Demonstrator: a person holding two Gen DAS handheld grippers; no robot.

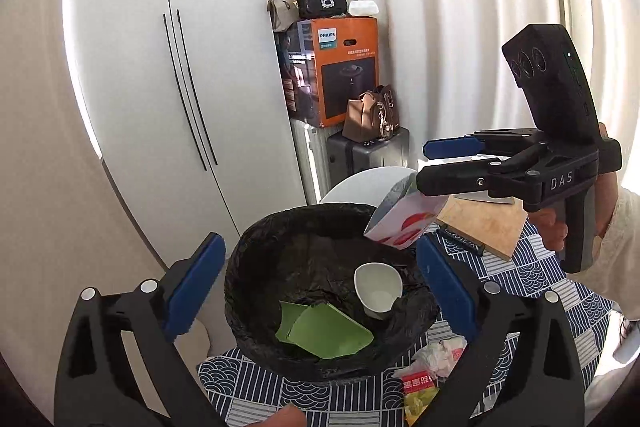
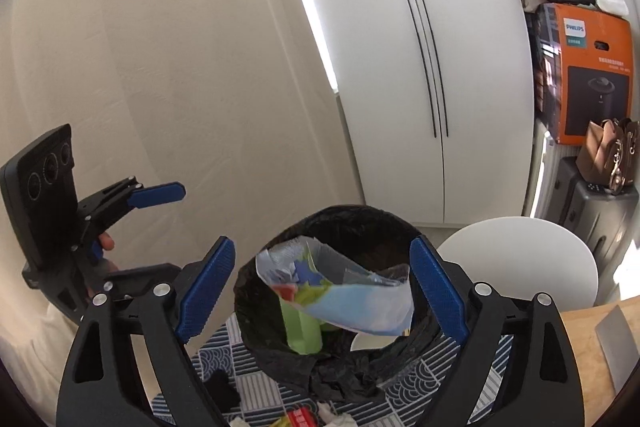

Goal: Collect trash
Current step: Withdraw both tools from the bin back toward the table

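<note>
Over the black-lined bin [image 1: 280, 247], the right gripper's [image 2: 320, 291] fingers stand apart, wrapper [image 2: 340, 295] falling free; left gripper [image 1: 316, 291] also spread, empty.

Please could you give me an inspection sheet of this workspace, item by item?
Surface: table under blue patterned cloth.
Job's things: black-lined bin holds white cup and green paper; colourful packet above its rim.
Clutter: crumpled tissue, red-yellow wrapper, wooden board on the cloth.
Grippers: left gripper open, facing bin; right gripper open, packet just below.
Cables: nothing seen.
Surroundings: white wardrobe, orange box, suitcase.
</note>
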